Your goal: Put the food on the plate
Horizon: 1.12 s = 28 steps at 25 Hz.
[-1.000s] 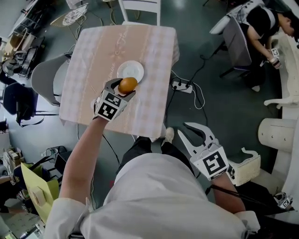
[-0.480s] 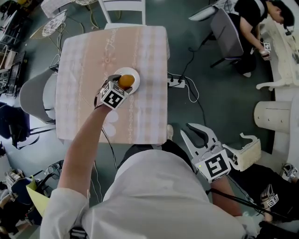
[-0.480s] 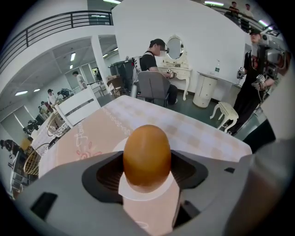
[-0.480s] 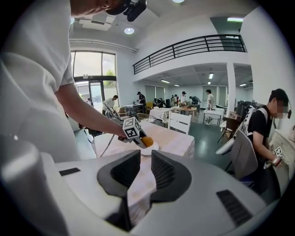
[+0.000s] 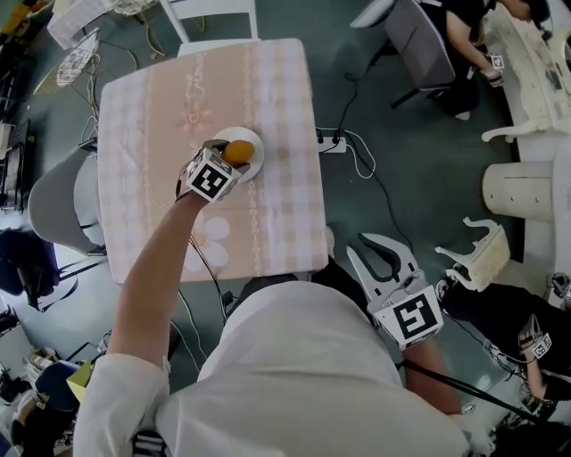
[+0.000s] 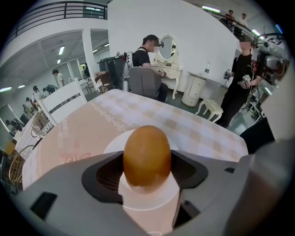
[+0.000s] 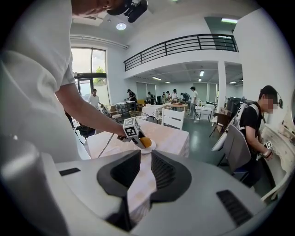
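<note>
An orange-brown, egg-shaped piece of food (image 5: 237, 153) (image 6: 147, 147) sits between the jaws of my left gripper (image 5: 228, 157) (image 6: 147, 159), which is shut on it. The gripper holds it over the middle of a small white plate (image 5: 256, 140) (image 6: 115, 144) on the pink checked table (image 5: 268, 80). Whether the food touches the plate I cannot tell. My right gripper (image 5: 366, 245) (image 7: 145, 154) hangs off the table by my right side, its jaws a little apart with nothing between them. From there, the food (image 7: 145, 142) and plate show far off.
A white chair (image 5: 210, 13) stands at the table's far side and a grey chair (image 5: 58, 205) at its left. A power strip with cables (image 5: 332, 143) lies on the floor to the right. A white stool (image 5: 482, 254) and seated people are at the right.
My left gripper has carried the food from the plate's near edge forward to over its middle. The right gripper has kept its place and its jaws.
</note>
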{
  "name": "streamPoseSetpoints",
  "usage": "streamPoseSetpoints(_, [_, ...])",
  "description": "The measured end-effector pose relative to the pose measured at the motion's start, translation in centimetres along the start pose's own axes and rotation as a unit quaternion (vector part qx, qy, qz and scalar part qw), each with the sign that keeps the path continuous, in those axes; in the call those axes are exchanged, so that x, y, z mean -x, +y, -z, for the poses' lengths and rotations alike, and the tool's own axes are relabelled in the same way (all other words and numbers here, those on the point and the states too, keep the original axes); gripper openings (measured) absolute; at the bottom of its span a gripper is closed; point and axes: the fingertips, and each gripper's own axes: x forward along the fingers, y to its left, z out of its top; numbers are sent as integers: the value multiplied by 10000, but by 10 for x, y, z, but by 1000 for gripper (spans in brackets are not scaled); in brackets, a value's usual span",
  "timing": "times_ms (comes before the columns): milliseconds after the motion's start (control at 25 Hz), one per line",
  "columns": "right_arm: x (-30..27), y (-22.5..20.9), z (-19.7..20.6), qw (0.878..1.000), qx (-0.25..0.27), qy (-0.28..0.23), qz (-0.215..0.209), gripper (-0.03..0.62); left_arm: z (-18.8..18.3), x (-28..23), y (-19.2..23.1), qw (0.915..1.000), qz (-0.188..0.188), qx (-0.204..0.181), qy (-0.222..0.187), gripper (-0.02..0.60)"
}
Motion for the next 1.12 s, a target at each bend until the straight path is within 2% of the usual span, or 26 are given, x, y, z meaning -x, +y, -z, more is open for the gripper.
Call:
streamPoseSetpoints(280, [1,5,7,9995,-150,107,238,74,-3,-3,-1,9997,235,-105,-23,324])
streamPoseSetpoints(480, [-1,5,10,9990,-228,150,365,74,-4,-5,0,9995,165,-261,-84,330])
streamPoseSetpoints(1120, [-6,7,8,9993,-228,100,267,74,-8,2,2,9995,125,-194,-227,368])
